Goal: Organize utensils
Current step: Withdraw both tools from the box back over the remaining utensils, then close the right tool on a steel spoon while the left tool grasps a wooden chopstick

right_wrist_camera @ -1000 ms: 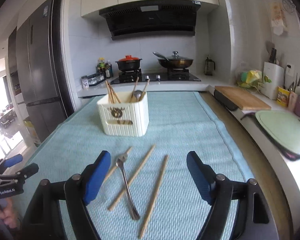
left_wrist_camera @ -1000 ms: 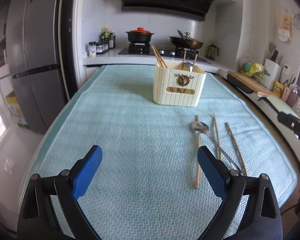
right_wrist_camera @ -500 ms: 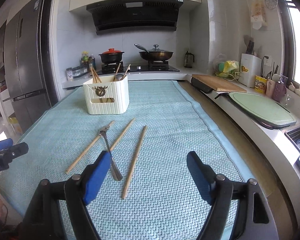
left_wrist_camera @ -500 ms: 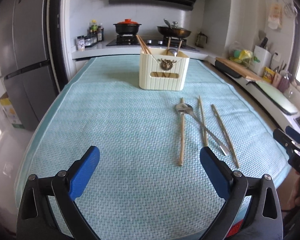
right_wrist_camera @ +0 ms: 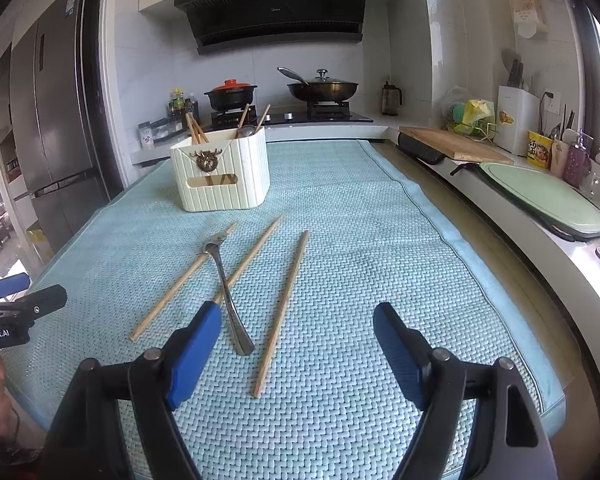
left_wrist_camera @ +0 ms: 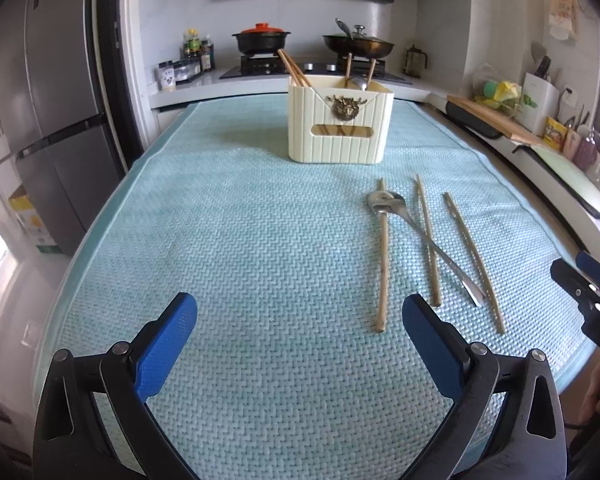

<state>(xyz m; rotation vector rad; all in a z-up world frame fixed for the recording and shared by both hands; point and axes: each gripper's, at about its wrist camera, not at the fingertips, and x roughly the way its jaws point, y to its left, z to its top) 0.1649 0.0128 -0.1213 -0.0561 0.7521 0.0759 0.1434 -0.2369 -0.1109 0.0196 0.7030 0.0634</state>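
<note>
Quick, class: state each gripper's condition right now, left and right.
Left gripper: open, holding nothing.
Right gripper: open, holding nothing; the spoon lies on the mat beside its left finger.

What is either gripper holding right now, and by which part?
Nothing is held. The left gripper and right gripper are both open with only mat between their pads. The spoon and three loose chopsticks lie untouched on the mat.

counter: blue mat point(left_wrist_camera: 240, 240) | on mat: holder point(left_wrist_camera: 340, 124), spoon point(left_wrist_camera: 424, 236) (crossing chopsticks point(left_wrist_camera: 383, 256))
</note>
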